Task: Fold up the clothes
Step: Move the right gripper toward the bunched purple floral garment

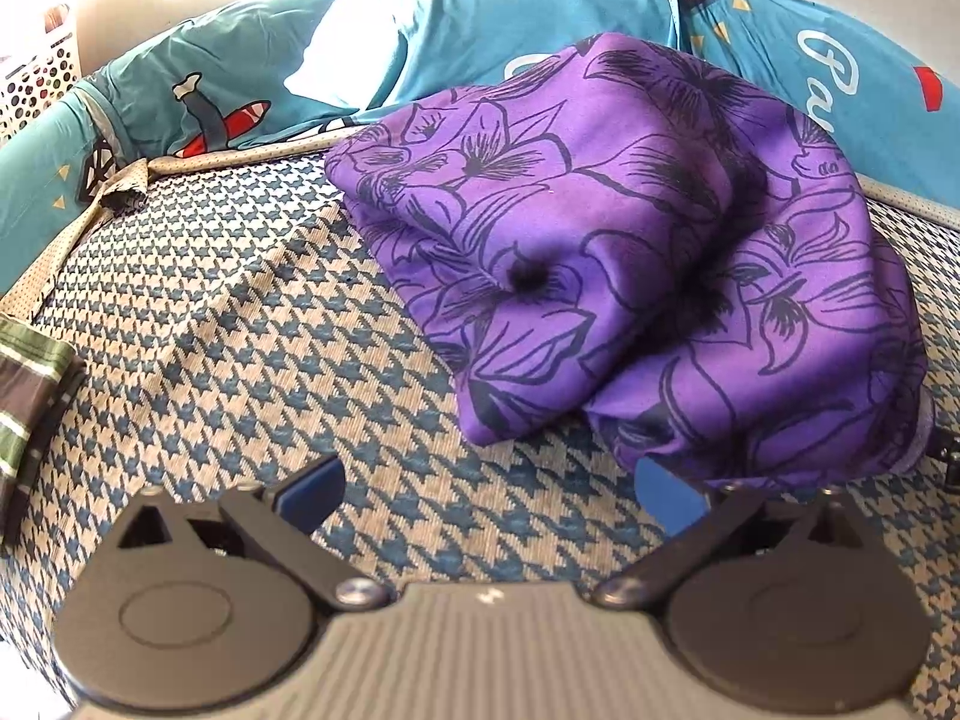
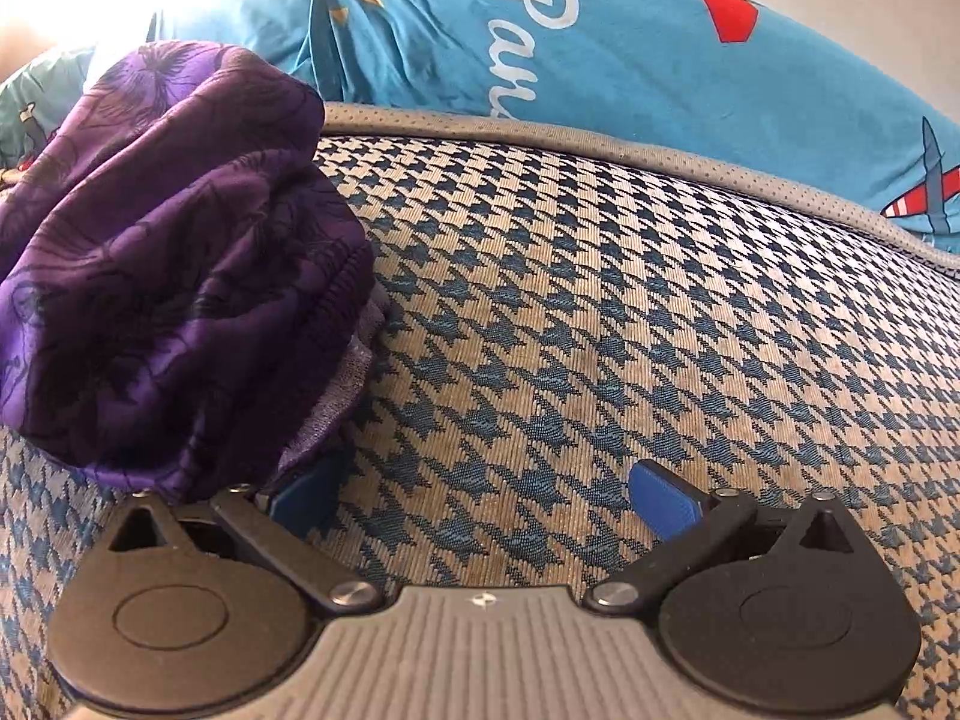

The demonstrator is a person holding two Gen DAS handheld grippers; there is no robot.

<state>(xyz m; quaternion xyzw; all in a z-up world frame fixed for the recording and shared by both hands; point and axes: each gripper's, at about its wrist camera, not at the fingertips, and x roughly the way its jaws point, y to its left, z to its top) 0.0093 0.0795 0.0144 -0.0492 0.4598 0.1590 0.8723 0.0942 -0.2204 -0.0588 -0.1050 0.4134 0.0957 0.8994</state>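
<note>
Left gripper (image 1: 489,489) and right gripper (image 2: 483,495) both hover low over the mattress with their blue-padded fingers spread wide and nothing between them. Largest in view is the mattress (image 1: 240,312), a firm surface in a coarse woven houndstooth of blue and beige, edged with perforated grey-beige piping. Behind it lies a teal quilt (image 1: 480,18), smooth printed cotton with aeroplanes and white script. The task's item, a purple garment (image 1: 630,252) of thin, slippery-looking fabric with black outlined flowers, sits on the mattress as a soft, rounded, partly folded bundle, just ahead and right of the left gripper; in the right wrist view it bulges at the left, overhanging that gripper's left finger. A striped green cloth (image 1: 30,396) shows at the left edge, and a perforated white basket (image 1: 42,66) beyond. Likely risks: the loose folds may slide apart if one layer alone is pinched, since the cloth appears slick; a finger may also snag the gathered hem or drag the bundle across the rough weave.
</note>
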